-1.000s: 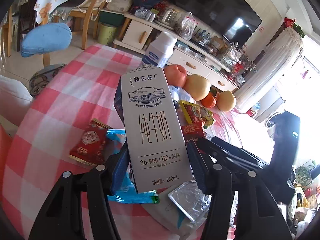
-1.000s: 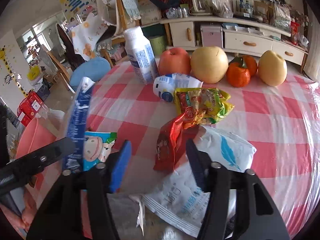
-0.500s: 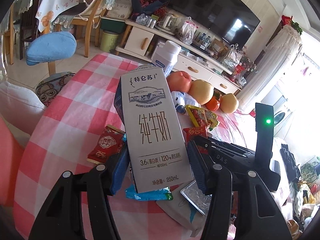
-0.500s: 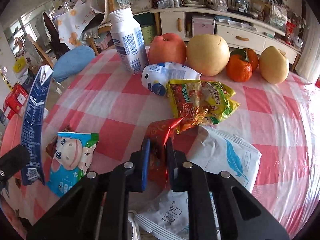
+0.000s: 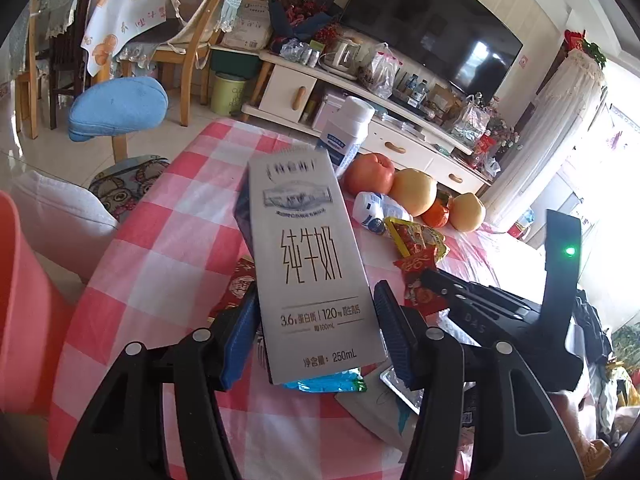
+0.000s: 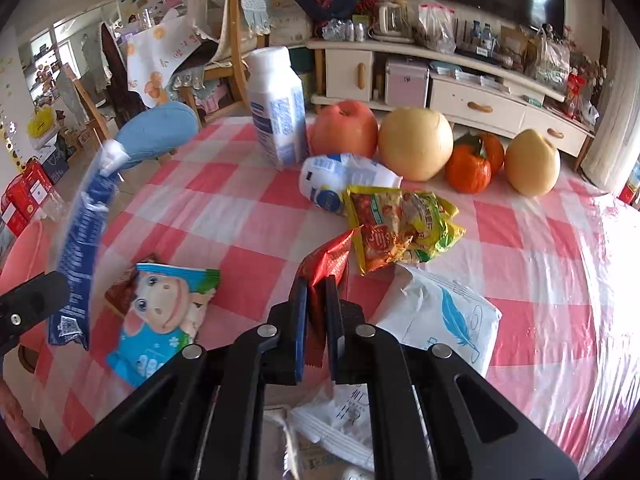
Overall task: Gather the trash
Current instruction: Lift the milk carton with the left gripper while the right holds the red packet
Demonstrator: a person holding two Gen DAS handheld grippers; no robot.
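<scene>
My left gripper (image 5: 316, 332) is shut on a grey 250 mL milk carton (image 5: 312, 264) and holds it upright above the red-and-white checked table (image 5: 160, 264); the carton (image 6: 80, 248) also shows at the left of the right wrist view. My right gripper (image 6: 316, 312) is shut on a red foil wrapper (image 6: 326, 264), lifted off the table. Other trash lies around: a blue cartoon snack bag (image 6: 160, 316), a yellow-green snack bag (image 6: 404, 228), a white feather-print bag (image 6: 440, 316) and a crushed white bottle (image 6: 344, 180).
A tall white bottle (image 6: 278, 112), an apple (image 6: 344, 128), two pears (image 6: 416, 144) and an orange fruit (image 6: 468, 168) stand along the table's far side. A blue stool (image 5: 116, 108), chairs and a TV cabinet (image 6: 460, 96) are beyond the table.
My right gripper has closed on the red wrapper and lifted it. My left gripper has risen and pulled back a little with the milk carton.
</scene>
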